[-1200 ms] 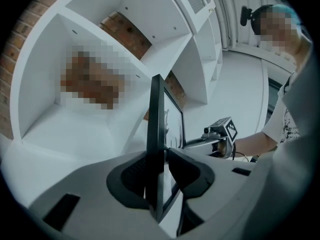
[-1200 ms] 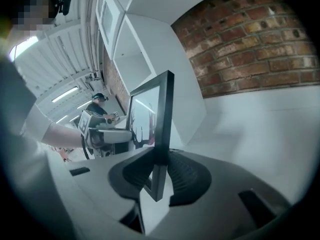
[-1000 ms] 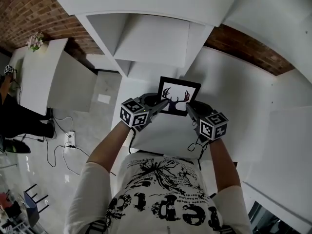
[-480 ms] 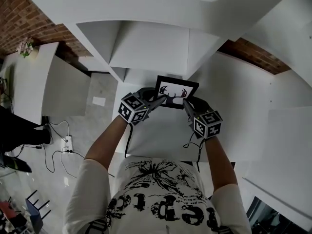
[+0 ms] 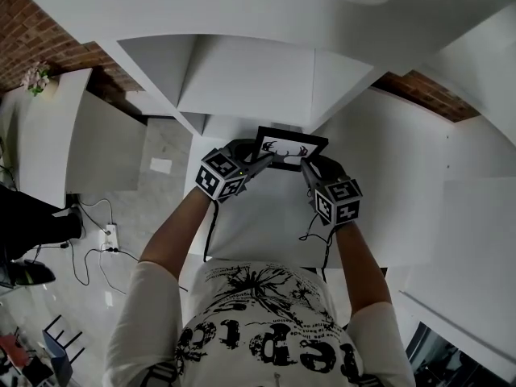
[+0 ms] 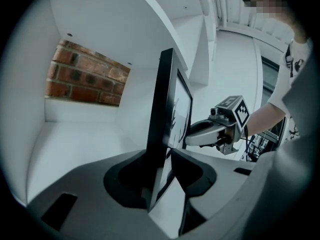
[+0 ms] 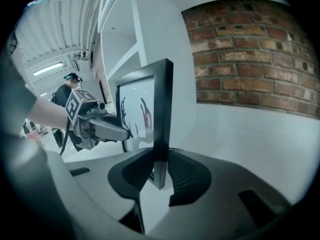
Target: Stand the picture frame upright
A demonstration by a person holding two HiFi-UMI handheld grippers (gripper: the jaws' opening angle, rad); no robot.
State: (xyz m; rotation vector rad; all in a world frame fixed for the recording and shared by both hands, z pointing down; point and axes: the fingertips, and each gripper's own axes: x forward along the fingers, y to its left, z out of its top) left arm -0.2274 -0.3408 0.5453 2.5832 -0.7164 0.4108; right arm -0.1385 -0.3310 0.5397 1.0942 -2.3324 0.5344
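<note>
Presently: frame [image 5: 290, 147] stood upright on counter [image 5: 266, 216]. Right tool [image 5: 305, 166] clamped on its right edge; jaws of left tool [image 5: 260, 165] opening around its left edge. Steadiness should be checked before right release.

We log a black rectangular picture frame [image 5: 289, 150]. Its white paper print [image 7: 135, 116] carries a dark antlered deer head with a small red touch. The plain white shelf unit [image 5: 250, 79] has no pattern. The red-brown brick wall [image 7: 250, 49] shows pale mortar lines in a running-bond grid. We note a white cotton T-shirt [image 5: 266, 329] with a black scribbled graphic and bold black lettering. A pale pink flower bunch [image 5: 35, 77] sits on a plain white side table [image 5: 48, 135]. The light grey floor [image 5: 165, 208] looks faintly mottled, and thin black cables [image 5: 89, 248] run across it. The bare forearms are tan.
</note>
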